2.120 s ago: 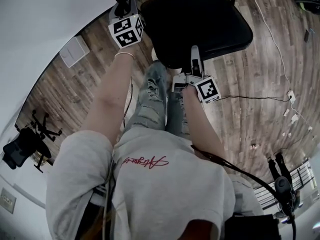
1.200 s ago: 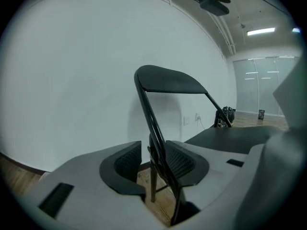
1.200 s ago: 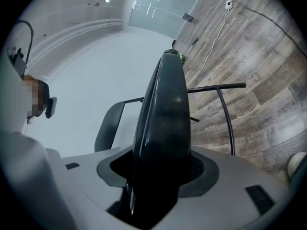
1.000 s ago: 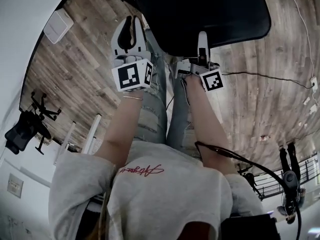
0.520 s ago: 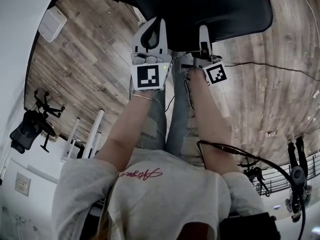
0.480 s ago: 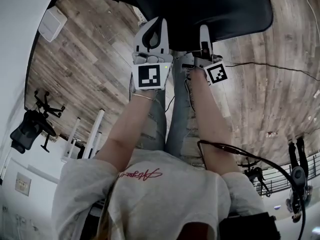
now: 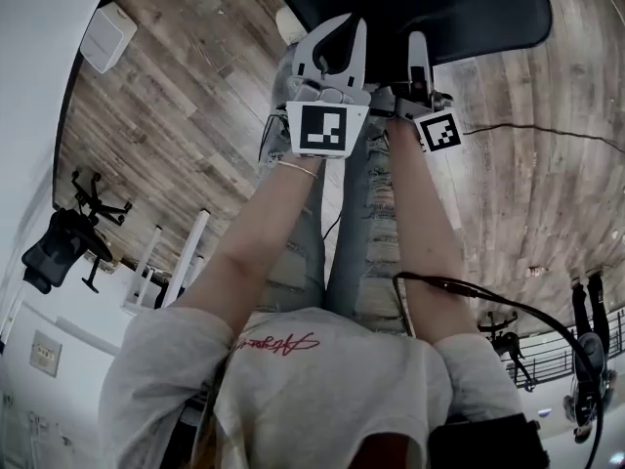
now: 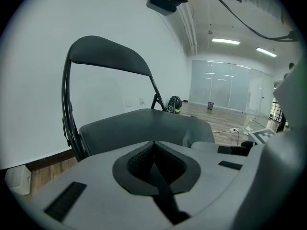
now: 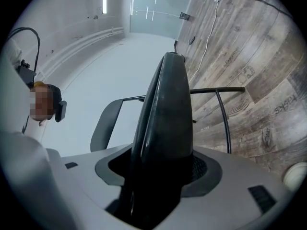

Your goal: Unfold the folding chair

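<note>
The black folding chair stands opened out, its padded seat (image 7: 439, 8) at the top of the head view. My right gripper (image 7: 420, 62) is shut on the seat's front edge. In the right gripper view the seat (image 9: 165, 114) runs edge-on between the pads of the right gripper (image 9: 158, 176), with the backrest (image 9: 105, 123) behind it. My left gripper (image 7: 337, 32) hovers just left of the right one, at the seat's front edge, shut with nothing in it. From the left gripper (image 8: 153, 150) I see the seat (image 8: 144, 123) and curved backrest (image 8: 108, 56) ahead.
The person's legs in jeans (image 7: 332, 242) stand right below the seat. A white box (image 7: 105, 37) sits by the wall at left, a black stand (image 7: 68, 237) lower left. A cable (image 7: 547, 130) crosses the wood floor at right. A dark bag (image 8: 175, 104) lies behind the chair.
My left gripper has moved right and forward to the seat's front edge, beside the right one, and its jaws have closed. The right gripper stays on the seat.
</note>
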The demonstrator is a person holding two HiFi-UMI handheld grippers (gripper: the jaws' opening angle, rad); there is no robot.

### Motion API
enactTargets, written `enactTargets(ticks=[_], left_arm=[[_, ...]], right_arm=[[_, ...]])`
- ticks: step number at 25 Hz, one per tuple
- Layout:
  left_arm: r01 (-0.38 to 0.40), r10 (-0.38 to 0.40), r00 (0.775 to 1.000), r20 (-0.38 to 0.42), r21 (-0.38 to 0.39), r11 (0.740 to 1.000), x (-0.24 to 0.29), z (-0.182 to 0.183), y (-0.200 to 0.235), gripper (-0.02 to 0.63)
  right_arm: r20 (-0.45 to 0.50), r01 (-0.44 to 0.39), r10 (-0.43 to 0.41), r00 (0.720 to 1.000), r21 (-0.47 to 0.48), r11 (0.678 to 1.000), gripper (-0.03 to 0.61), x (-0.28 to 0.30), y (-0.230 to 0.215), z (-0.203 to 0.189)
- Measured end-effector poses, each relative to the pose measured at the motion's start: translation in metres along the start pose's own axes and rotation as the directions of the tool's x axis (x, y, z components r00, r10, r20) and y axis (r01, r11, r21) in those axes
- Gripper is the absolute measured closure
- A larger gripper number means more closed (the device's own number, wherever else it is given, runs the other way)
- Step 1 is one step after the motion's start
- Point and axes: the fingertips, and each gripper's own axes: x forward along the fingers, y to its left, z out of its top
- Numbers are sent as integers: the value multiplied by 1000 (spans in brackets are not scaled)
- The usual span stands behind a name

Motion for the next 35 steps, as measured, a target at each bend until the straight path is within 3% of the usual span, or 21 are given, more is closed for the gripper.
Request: enactTargets(ticks=[7,10,14,18,20,24,29,31,35], left_arm=[[41,-40,998,57,-7,999,-6,3,3,597],[59,-60,997,57,10,998,-12,-2,2,598],[72,-70,995,73,-27,997,-19,3,8,597],[93,-92,989,120,-9,996,-30,13,3,598],[117,-117,984,138,6,993,-35,16,-5,598],[146,-145,981,126,4,989,-31,10,-12,598],[178,-181,974,132,41,983,-32,-7,-24,598],[187,-192,972,135,51,981,-32,-9,-27,598],[203,-208,966,151,47,978,-34,-7,-27,598]], right_arm=[[60,-65,66,996,-12,998,318,-3,4,2],[96,-104,97,991,69,992,318,-14,-3,3],[42,-214,210,977,199,956,319,-33,-4,1],[-18,-125,133,991,239,963,316,-34,-7,-4],[-2,-130,136,991,292,948,336,-31,-13,-7],[55,-299,302,952,389,871,344,-31,-11,-5],[179,-406,365,914,369,836,375,-40,-10,-4],[148,-439,414,898,347,829,382,-40,-7,-4],[-8,-474,491,871,247,845,393,-40,0,-9]])
